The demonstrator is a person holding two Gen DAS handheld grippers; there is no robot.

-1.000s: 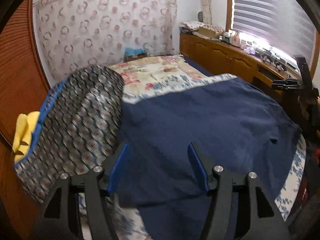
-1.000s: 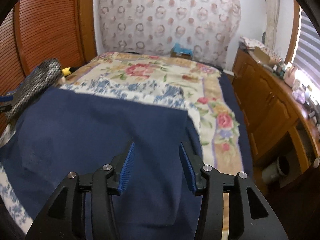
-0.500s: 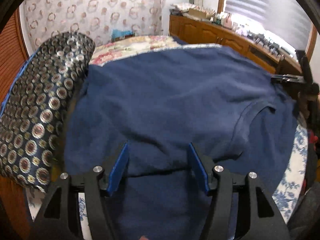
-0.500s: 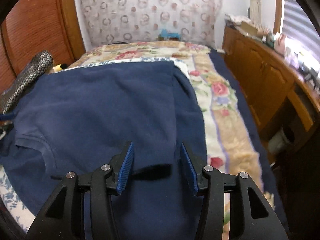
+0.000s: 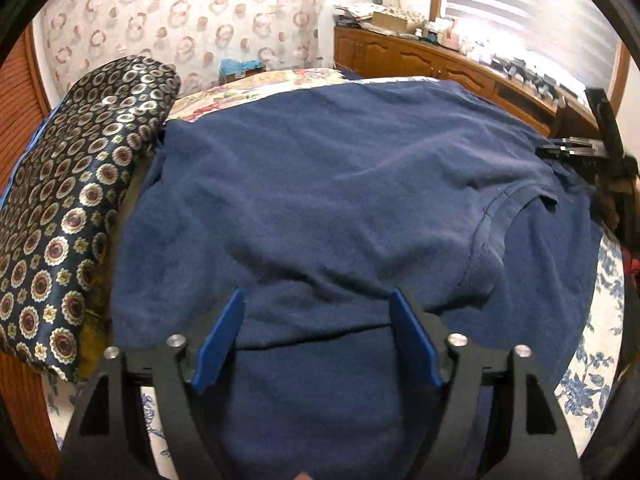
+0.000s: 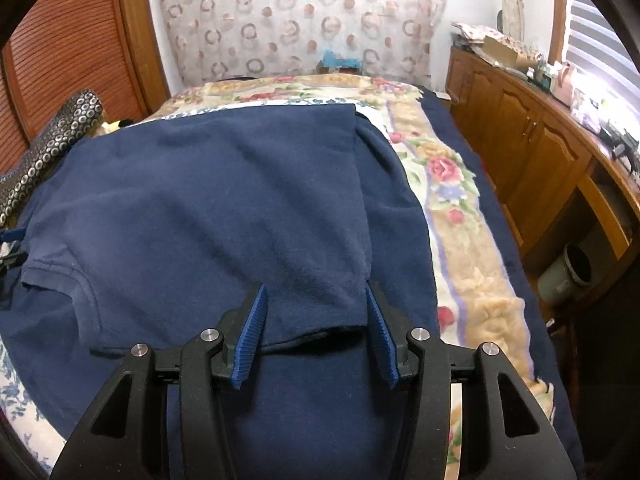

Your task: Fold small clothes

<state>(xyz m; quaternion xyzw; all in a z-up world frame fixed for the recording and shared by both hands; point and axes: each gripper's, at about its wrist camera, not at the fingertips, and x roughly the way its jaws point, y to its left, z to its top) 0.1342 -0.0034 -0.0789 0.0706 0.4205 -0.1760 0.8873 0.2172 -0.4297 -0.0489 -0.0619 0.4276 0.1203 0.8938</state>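
Observation:
A navy blue T-shirt lies spread on the bed, its neckline toward the right in the left wrist view. It also fills the right wrist view, with one side folded over itself and a fold edge near the fingers. My left gripper is open and empty, hovering low over the shirt's near part. My right gripper is open and empty, its fingers straddling the folded edge of the shirt. The right gripper also shows at the far right of the left wrist view.
A patterned cushion lies along the shirt's left side. A floral blanket covers the bed to the right. Wooden cabinets with clutter stand along the window wall. A grey bin sits under the desk.
Both grippers have come down and closer to the shirt. The shirt now lies flatter and fills more of each view. Both stay open.

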